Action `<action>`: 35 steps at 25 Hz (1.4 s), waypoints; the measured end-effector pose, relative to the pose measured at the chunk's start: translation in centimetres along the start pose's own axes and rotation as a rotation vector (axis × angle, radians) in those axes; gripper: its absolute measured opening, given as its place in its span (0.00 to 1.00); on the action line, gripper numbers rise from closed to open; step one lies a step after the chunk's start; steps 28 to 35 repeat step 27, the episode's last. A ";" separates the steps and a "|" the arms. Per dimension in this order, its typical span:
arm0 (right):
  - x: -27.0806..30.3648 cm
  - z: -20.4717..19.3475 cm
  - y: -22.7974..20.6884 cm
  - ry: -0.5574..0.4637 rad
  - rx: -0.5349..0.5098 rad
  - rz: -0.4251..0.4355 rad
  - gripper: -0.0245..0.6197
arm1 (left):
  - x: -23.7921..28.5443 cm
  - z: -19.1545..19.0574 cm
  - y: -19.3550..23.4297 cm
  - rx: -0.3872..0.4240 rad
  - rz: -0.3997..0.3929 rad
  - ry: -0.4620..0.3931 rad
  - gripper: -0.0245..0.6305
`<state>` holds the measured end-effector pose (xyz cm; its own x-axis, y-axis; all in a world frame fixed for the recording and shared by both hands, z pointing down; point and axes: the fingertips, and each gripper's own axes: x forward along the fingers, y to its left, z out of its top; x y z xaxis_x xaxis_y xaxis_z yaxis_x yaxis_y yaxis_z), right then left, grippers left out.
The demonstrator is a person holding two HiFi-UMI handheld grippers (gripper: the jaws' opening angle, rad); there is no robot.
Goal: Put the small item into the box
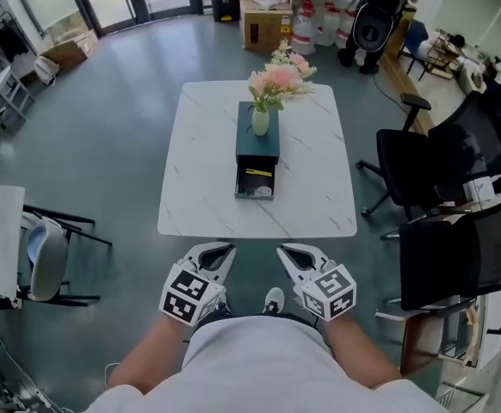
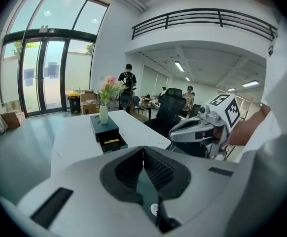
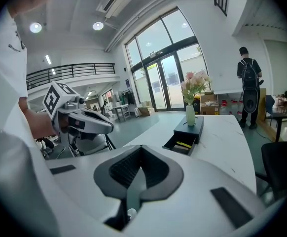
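Hanging short of the desk (image 1: 315,188), left claw (image 1: 214,256) and right claw (image 1: 298,258) are held shut, empty; a yellow item (image 1: 256,172) is seen in the box (image 1: 252,147); the vase (image 1: 260,123) must be avoided.

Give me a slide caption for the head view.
Shut, empty left gripper and right gripper face a white table; flower vase atop dark box.

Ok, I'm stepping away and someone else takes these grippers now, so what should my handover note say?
Claws: left claw shut, empty; right claw shut, empty. Both held short of the white table.
The dark box sits at table centre, flower vase on top, drawer open toward you, a yellow item inside.
Done: drawer open.
To do: nothing gripped yet; whether more goes in, I cannot tell.
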<state>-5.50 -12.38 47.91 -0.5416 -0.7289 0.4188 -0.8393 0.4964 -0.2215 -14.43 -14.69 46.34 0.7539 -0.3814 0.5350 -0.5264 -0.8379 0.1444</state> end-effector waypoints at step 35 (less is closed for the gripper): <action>-0.8 -0.5 -0.5 0.008 -0.033 0.031 0.06 | 0.2 -0.3 -1.1 -0.001 0.030 0.001 0.06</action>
